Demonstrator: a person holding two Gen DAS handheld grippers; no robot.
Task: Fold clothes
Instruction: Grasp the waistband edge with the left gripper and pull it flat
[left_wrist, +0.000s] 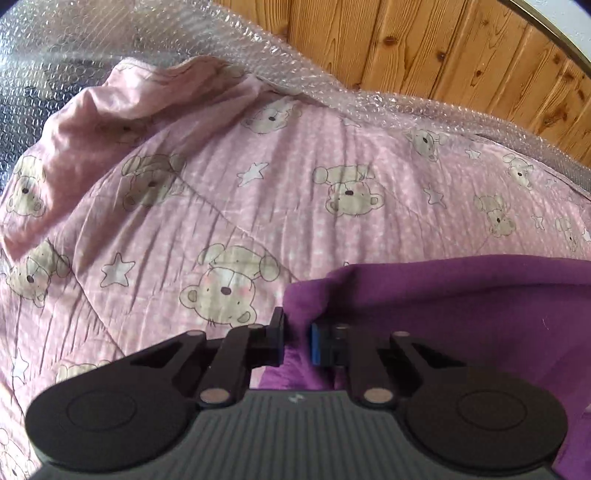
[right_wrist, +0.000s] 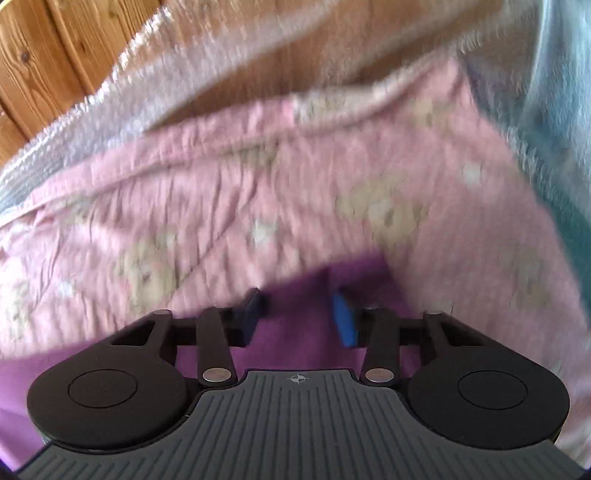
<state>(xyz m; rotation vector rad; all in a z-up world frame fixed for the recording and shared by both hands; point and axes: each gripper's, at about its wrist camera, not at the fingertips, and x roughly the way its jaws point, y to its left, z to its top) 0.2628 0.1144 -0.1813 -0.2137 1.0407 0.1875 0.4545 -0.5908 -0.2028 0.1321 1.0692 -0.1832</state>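
A: Any writing or brand visible?

B: None readable; only a small crosshair mark on each gripper's ribbed grey body.

A: Where's the garment?

B: The purple fleece garment (left_wrist: 461, 314) lies on a pink quilted blanket (left_wrist: 221, 206) printed with teddy bears and stars, bubble wrap (left_wrist: 258, 48) behind, knotty pine wall panelling (left_wrist: 443, 44) beyond.

A: Grippers?

B: Left gripper (left_wrist: 297, 341) narrow, pinching the fleece edge. Right gripper (right_wrist: 297, 314) spread wider over the blurred fleece (right_wrist: 288, 332); whether it has a grip, I cannot tell.

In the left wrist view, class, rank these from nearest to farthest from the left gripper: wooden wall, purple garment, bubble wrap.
1. Purple garment: between the left gripper fingers.
2. Bubble wrap: beyond the pink quilt.
3. Wooden wall: behind, upper right.
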